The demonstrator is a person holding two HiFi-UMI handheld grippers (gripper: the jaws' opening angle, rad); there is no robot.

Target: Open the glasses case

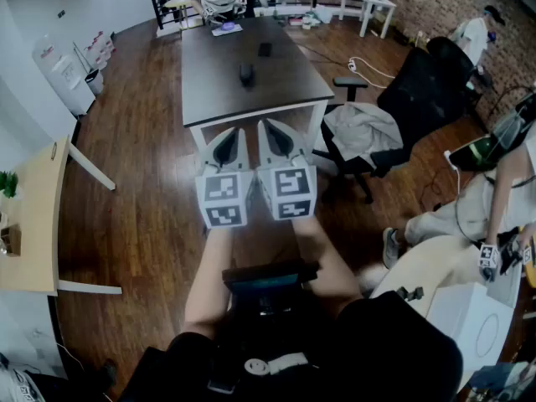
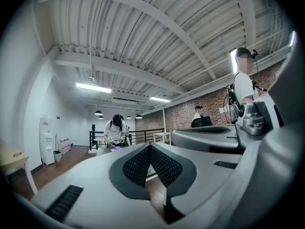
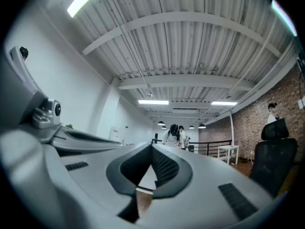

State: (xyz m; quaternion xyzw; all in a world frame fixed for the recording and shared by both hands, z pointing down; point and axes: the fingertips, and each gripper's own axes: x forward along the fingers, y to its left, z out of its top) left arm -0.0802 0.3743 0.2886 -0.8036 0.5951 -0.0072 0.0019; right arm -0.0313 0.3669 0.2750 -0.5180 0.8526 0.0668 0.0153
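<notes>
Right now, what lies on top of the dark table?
A dark block near the middle, a flat dark thing beyond it, a purple thing at the far end. Too small to name. Nothing covers the table.

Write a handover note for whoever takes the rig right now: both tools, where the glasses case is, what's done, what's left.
Left tool: shut, empty, held level, short of the dark table.
Right tool: shut, empty, level, close beside the left one.
Case: the small dark thing mid-table is likely the glasses case; neither tool is near it. Too small to tell the lid's state.
Done: nothing on the case.
Left: move up to the table, steady the case, open the lid.
</notes>
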